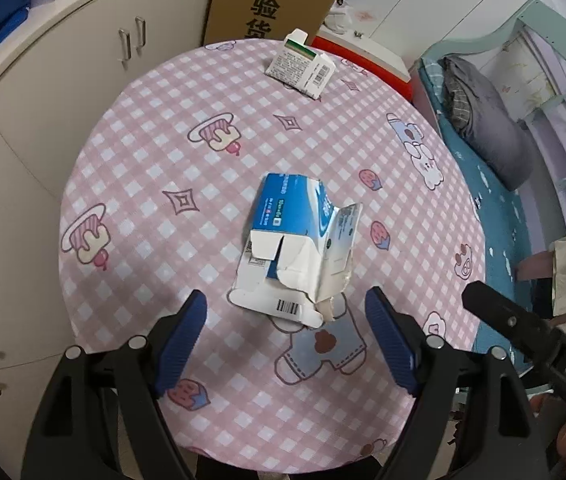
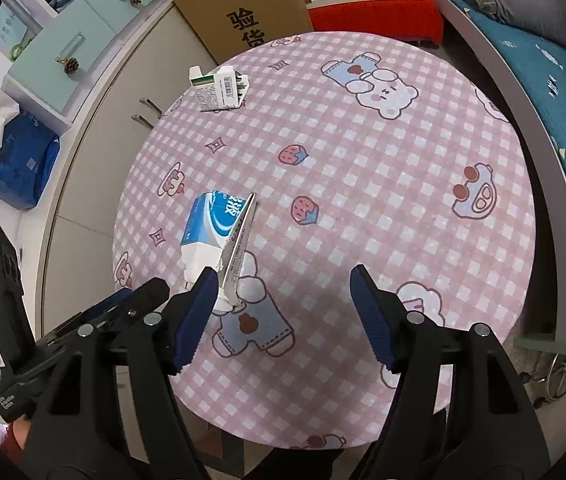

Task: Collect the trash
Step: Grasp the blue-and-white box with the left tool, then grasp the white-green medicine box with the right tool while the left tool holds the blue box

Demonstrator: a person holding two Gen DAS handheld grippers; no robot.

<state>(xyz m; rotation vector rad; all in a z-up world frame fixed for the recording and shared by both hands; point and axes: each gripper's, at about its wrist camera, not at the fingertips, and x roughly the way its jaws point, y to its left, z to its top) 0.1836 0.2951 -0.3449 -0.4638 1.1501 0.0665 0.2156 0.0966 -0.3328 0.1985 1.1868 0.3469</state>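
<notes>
A torn blue and white carton (image 1: 295, 240) lies flattened in the middle of the pink checked tablecloth (image 1: 155, 184). My left gripper (image 1: 286, 312) is open, its fingers to either side of the carton's near end, just above the table. The carton also shows in the right wrist view (image 2: 215, 232), with one flap standing up. My right gripper (image 2: 283, 284) is open and empty, its left finger (image 2: 199, 312) next to the carton's near end. A white and green carton (image 1: 301, 65) lies at the table's far edge, also in the right wrist view (image 2: 219, 90).
A brown cardboard box (image 1: 271, 0) stands behind the table. Beige cabinets (image 1: 43, 128) are on the left. A bed with a teal cover (image 1: 495, 208) and a grey pillow is on the right. A blue bag (image 2: 19, 160) lies on the cabinet top.
</notes>
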